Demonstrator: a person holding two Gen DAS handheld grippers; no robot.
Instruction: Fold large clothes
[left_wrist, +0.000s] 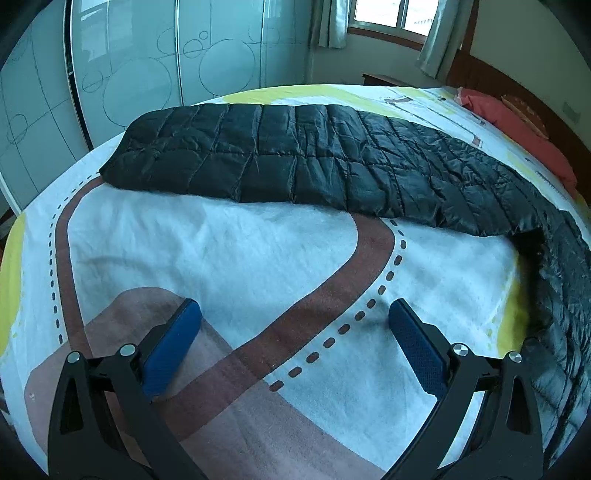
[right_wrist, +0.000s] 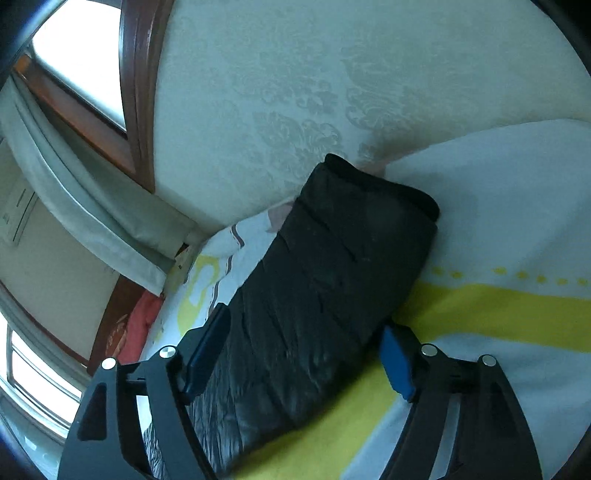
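A black quilted down coat (left_wrist: 314, 158) lies folded lengthwise across the far part of the bed (left_wrist: 229, 251), and its right end curves toward me down the right side. My left gripper (left_wrist: 295, 314) is open and empty, hovering over the bare sheet well short of the coat. In the right wrist view the coat (right_wrist: 332, 277) runs as a long folded strip between my open right gripper (right_wrist: 304, 325) fingers. The left finger (right_wrist: 207, 350) sits at the coat's edge and the right finger (right_wrist: 397, 365) beside its other edge. The jaws stand wide apart, not closed on the fabric.
The bed sheet is white with brown road stripes and yellow patches (right_wrist: 480, 317). A red pillow (left_wrist: 517, 129) lies at the head. A glass wardrobe (left_wrist: 129, 74), window (left_wrist: 388, 18) and curtain (right_wrist: 92, 221) surround the bed.
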